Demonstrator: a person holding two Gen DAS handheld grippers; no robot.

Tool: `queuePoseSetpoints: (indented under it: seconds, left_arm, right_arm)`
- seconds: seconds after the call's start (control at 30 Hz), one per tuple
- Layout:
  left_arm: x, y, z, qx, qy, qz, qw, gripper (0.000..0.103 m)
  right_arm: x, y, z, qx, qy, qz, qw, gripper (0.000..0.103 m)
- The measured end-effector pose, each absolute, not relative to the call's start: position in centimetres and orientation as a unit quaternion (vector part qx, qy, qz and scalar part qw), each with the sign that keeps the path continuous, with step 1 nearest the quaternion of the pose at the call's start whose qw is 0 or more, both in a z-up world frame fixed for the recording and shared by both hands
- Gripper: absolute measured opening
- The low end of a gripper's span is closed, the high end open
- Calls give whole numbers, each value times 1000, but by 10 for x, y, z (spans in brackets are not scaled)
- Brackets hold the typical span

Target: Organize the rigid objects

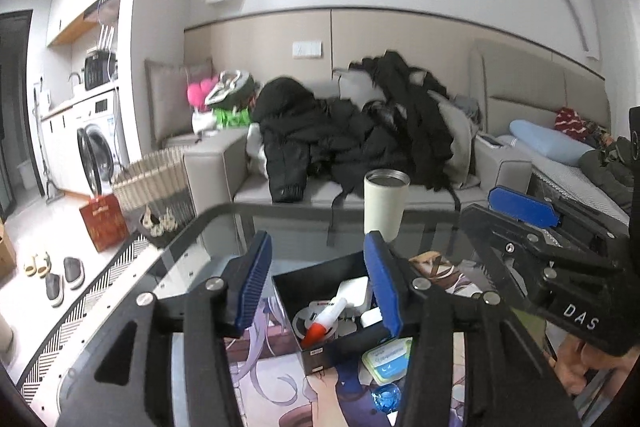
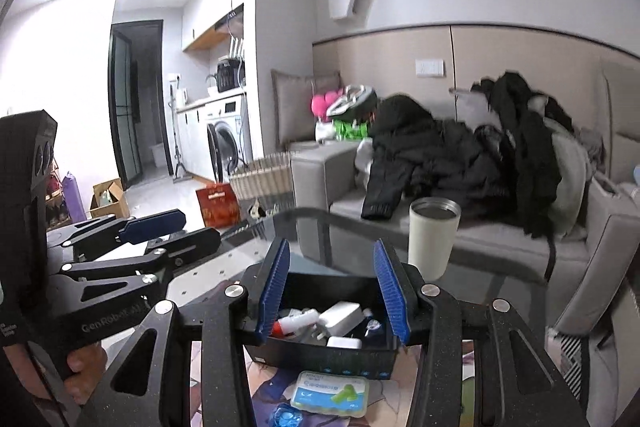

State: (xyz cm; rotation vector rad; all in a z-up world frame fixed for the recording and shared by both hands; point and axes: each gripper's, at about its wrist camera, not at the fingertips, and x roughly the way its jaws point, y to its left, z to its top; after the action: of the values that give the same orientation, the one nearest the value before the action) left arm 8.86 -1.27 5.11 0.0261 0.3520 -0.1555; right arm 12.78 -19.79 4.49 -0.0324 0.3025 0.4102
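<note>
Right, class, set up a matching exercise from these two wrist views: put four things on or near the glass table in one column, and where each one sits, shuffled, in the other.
Things:
1. cream steel-rimmed tumbler
2. red-tipped white tube
3. pale green earplug case
4. heap of black jackets

Places:
A. inside the open black box
B. on the grey sofa
C. standing at the table's far edge
D. flat on the mat, in front of the box

Pairs: 1-C, 2-A, 3-D, 4-B
</note>
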Motion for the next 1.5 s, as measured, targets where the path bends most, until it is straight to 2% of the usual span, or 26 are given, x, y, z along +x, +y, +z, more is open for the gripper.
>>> queuePoseSetpoints:
  seconds: [0.1,0.33,0.6,0.93,1.3,1.4,1.43,1.5]
  left_arm:
    - [80,-17,52,18,171,-85,981,49]
    - [86,-26,41,19,204,-101,974,49]
    - [103,-51,9,34,283,-127,950,49]
    - [122,-76,-58,47,413,-152,897,49]
    - [127,-94,-100,77,469,-160,865,49]
    - [128,-95,-107,77,480,-158,859,42]
    - [129,-94,-109,72,488,-164,854,29]
    - [129,-92,-110,65,492,-166,852,30]
  right_arm:
    - [111,-205,50,-21,129,205,970,54]
    - [108,-217,48,-25,131,204,970,57]
    - [129,-222,27,-40,196,194,961,58]
    - [163,-223,-14,-45,286,184,939,58]
    - [177,-216,-57,-61,345,188,917,58]
    - [182,-211,-73,-61,370,193,907,58]
    - [185,-210,-79,-57,380,194,903,58]
    - [190,-210,-85,-48,391,196,898,58]
